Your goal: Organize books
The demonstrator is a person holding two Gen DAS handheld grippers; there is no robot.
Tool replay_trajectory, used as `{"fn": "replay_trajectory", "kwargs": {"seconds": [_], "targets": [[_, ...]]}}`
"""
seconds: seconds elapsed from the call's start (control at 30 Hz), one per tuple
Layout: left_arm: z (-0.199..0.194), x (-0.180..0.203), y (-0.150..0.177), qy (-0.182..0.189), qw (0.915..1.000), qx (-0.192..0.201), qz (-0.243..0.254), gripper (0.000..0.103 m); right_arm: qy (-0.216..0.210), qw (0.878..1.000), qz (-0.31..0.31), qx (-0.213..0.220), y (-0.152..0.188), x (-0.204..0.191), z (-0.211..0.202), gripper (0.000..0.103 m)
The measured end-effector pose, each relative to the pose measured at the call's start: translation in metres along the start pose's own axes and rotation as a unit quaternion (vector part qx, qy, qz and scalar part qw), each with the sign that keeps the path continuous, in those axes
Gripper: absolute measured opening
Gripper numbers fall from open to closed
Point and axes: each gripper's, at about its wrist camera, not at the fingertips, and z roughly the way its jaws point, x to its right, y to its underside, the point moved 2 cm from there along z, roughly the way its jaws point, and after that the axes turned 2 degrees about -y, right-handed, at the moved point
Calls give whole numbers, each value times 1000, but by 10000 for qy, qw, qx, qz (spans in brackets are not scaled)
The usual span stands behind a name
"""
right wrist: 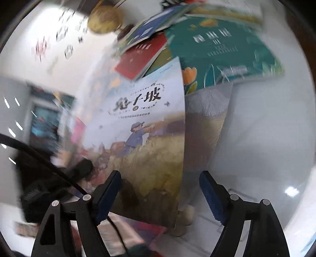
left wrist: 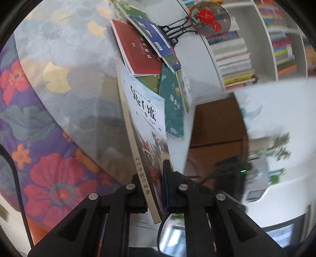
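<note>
My left gripper [left wrist: 154, 197] is shut on the lower spine corner of a pale blue picture book [left wrist: 144, 110] with a beige spine, held edge-on and tilted up off the pile. The same picture book [right wrist: 146, 110] faces the right wrist view, with a farmer drawing on its cover. My right gripper [right wrist: 161, 195] stands open in front of the book's lower edge, and its blue pads do not press on it. Behind lie a red book [left wrist: 138, 49], a blue book [left wrist: 156, 33] and a teal book [right wrist: 221, 49], overlapping in a loose heap.
A floral cloth [left wrist: 49, 168] covers the left side. A round embroidered fan on a black stand [left wrist: 209, 17] stands by the heap, before white shelves of books [left wrist: 233, 59]. A white tabletop [right wrist: 266, 128] spreads to the right. A black cable [right wrist: 39, 154] crosses the lower left.
</note>
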Motion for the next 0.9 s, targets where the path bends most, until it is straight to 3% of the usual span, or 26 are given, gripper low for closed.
{"fn": "replay_trajectory", "kwargs": {"seconds": [0.07, 0.13, 0.2, 0.23, 0.43, 0.57, 0.67, 0.77, 0.9], "targets": [[2, -4, -1, 156, 9997, -50, -183, 8, -659, 9964, 533, -52, -1, 13, 3, 80], [1, -5, 1, 99, 9998, -97, -160, 8, -1030, 9912, 837, -19, -1, 18, 6, 74], [3, -5, 3, -14, 9998, -149, -118, 8, -1114, 9902, 844, 38, -2, 16, 8, 46], [3, -5, 5, -119, 9998, -144, -101, 8, -1073, 9913, 757, 28, -3, 13, 9, 43], [3, 3, 9, -1035, 9932, -95, 518, 10, -109, 9993, -316, 177, -7, -22, 11, 32], [2, 20, 15, -1611, 9792, -36, 1232, 11, 689, 9889, -1289, 281, -1, -52, 17, 31], [-4, 22, 15, -1770, 9738, 2, 1427, 12, 976, 9779, -1819, 325, 4, -68, 19, 31], [-12, 19, 14, -1751, 9738, 18, 1448, 12, 1041, 9709, -2124, 364, 6, -79, 20, 31], [-26, 23, 13, -1843, 9678, 116, 1710, 13, 1145, 9598, -2527, 422, 9, -92, 23, 31]]}}
